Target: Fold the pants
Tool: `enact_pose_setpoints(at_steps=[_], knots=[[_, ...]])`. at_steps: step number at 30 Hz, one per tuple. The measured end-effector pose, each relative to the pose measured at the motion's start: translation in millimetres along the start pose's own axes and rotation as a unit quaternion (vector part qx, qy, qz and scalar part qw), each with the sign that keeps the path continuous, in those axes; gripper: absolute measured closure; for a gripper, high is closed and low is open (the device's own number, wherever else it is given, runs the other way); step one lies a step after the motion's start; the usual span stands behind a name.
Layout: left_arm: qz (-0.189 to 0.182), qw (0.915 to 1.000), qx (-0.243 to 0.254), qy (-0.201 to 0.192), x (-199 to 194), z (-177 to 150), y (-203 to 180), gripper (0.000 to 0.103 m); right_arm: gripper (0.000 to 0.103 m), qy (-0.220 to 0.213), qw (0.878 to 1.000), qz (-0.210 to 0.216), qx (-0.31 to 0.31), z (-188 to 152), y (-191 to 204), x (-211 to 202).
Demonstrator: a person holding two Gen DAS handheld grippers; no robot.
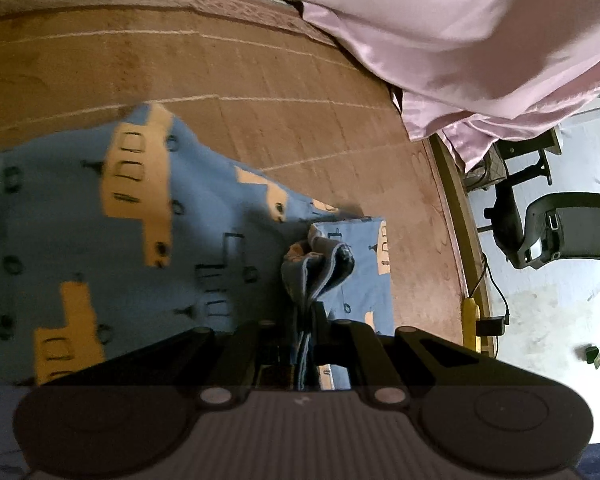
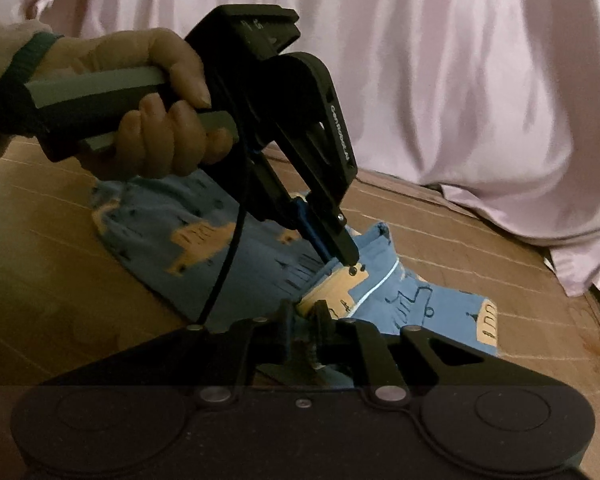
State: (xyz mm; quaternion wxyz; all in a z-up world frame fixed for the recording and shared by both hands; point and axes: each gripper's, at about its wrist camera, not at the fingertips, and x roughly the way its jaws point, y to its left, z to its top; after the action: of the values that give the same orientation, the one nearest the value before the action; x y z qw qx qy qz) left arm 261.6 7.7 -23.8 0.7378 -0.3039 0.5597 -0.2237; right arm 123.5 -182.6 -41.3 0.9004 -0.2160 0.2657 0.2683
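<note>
One pair of blue pants (image 2: 172, 240) with yellow vehicle prints lies on a brown surface (image 2: 40, 264). A hand (image 2: 156, 104) angles the left claw (image 2: 342, 258) downward, clenched on bunched fabric; the right claw (image 2: 303, 312) also grips the pants.

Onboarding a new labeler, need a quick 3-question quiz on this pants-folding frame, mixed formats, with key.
1. True or false: the left hand-held gripper is open and clear of the pants.
2. Multiple choice: the right hand-held gripper is A) shut on the pants, B) open above the mat, C) out of view.
3. Fill in: the pants are blue with a ____ vehicle print.

Key: 1 false, it pinches bunched fabric; 2 A; 3 yellow.
</note>
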Motion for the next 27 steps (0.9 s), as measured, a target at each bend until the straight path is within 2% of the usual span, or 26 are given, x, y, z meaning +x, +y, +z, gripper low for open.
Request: enact_pose_setpoints(at_steps=[7,17,27], knots=[[0.006,0.9999,-0.003,-0.013,-25,-4,17,0.096,0.094,-0.006,0.999,0.032,-0.012,11,20,5],[0.011,0.9994,-0.027,-0.019,-40,-10,46,0.096,0.095,0.003,0.998,0.063,-0.02,17,37,15],[0.023,0.9993,-0.026,-0.016,-36,-17,63,0.096,0.095,0.033,0.996,0.081,-0.02,12,47,27]])
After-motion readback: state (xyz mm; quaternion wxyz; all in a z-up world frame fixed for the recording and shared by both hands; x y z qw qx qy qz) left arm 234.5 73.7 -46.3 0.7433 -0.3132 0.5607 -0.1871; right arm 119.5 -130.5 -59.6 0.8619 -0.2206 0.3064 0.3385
